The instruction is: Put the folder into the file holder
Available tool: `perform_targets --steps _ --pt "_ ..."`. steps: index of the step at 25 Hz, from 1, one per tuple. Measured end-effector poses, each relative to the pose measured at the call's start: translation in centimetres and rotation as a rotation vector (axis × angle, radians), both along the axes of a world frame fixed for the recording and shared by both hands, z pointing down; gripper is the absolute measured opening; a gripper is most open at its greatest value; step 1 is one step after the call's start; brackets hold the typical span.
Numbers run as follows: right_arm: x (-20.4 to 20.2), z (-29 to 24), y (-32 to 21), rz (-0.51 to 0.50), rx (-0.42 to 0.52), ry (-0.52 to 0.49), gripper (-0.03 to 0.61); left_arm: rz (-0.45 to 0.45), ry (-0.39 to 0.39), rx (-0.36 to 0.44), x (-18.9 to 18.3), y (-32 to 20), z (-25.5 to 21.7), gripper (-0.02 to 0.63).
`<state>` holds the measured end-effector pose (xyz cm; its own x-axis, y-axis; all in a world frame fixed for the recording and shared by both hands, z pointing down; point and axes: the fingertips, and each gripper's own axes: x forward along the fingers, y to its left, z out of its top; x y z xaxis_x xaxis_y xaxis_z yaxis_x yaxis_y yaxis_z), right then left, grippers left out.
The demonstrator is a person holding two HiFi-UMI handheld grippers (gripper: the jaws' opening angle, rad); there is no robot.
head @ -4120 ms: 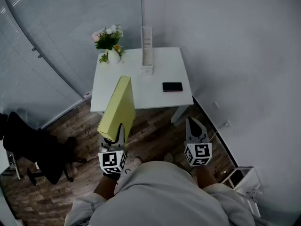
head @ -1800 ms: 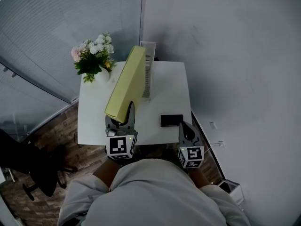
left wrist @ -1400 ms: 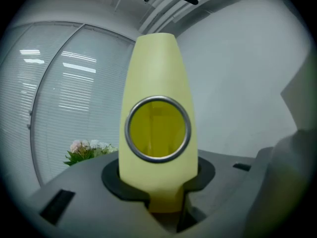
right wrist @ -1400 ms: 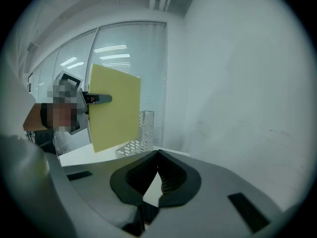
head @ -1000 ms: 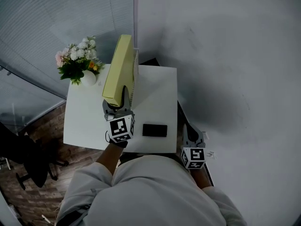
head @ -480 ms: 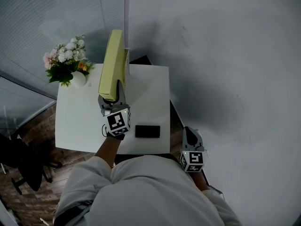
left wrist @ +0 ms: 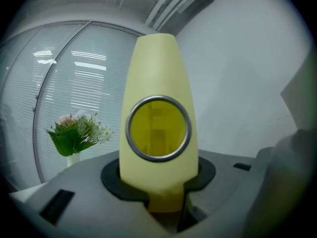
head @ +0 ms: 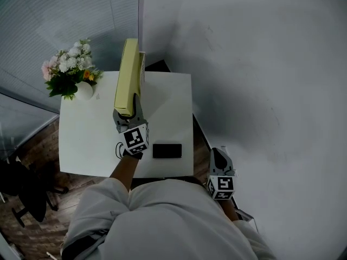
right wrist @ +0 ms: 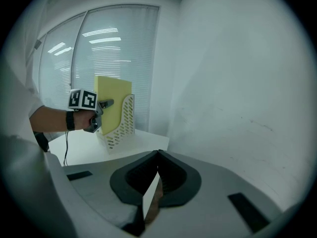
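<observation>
A white surface (head: 87, 140) sits in a corner beside blinds (head: 49, 15). The folder (right wrist: 113, 90) stands in the holder (right wrist: 124, 125), seemingly seated. The left tool (head: 128, 117) clamps its spine. The right tool (head: 219, 160) hangs closed and empty, off the surface. Remaining: let go and withdraw.

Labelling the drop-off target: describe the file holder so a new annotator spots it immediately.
Start at the white table in the room's corner. At its far edge, right of the flower vase, stands the file holder. It is the only upright white piece with perforated sides, and the tall yellow folder stands at it.
</observation>
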<state>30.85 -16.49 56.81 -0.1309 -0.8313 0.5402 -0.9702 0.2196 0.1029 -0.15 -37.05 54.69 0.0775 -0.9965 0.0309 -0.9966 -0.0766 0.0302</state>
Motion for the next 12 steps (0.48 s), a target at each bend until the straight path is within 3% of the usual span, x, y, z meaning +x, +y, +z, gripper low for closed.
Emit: perform_targets --steps 12 --pt "-0.3 0.5 0.1 -0.016 -0.024 0.015 0.012 0.001 -0.052 -0.067 0.3 0.1 4.9 0.187"
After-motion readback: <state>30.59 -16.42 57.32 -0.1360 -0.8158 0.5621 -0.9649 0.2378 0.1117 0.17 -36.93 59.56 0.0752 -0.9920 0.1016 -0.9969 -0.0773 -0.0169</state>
